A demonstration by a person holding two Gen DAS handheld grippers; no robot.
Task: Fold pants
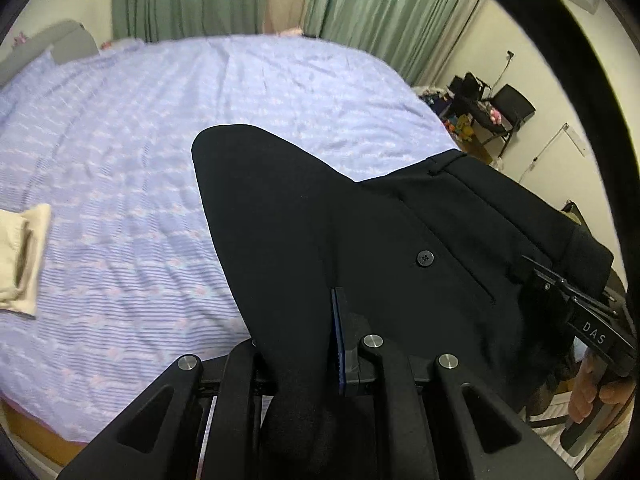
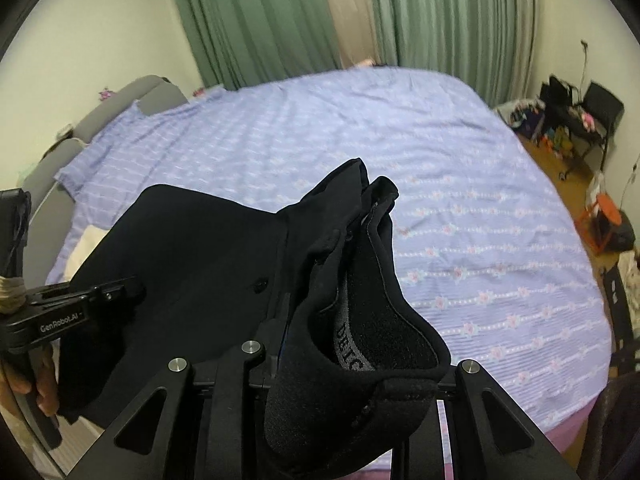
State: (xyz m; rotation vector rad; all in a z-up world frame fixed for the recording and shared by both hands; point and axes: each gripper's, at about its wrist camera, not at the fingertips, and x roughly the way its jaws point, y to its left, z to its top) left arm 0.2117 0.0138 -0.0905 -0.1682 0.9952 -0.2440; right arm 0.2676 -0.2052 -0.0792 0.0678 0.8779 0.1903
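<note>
Only the right wrist view shows the waistband's grey lettered lining; the button [image 1: 425, 258] is clearest from the left. Wide bare bedsheet [image 1: 140, 152] lies beyond. The black pants [image 1: 360, 232] are held up, clamped in left gripper [image 1: 308, 344] and right gripper [image 2: 292, 344].

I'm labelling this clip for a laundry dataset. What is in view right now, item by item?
pants: one, black, held up over the bed between both grippers
bed sheet: one, lilac with stripes, covering the bed
folded cloth: one, cream, at the sheet's left edge
curtains: green, behind the bed
chairs: two, black, far right corner
left gripper: one, black, shut on the pants
right gripper: one, black, shut on the pants' waistband
hand: one, on the right gripper's handle
</note>
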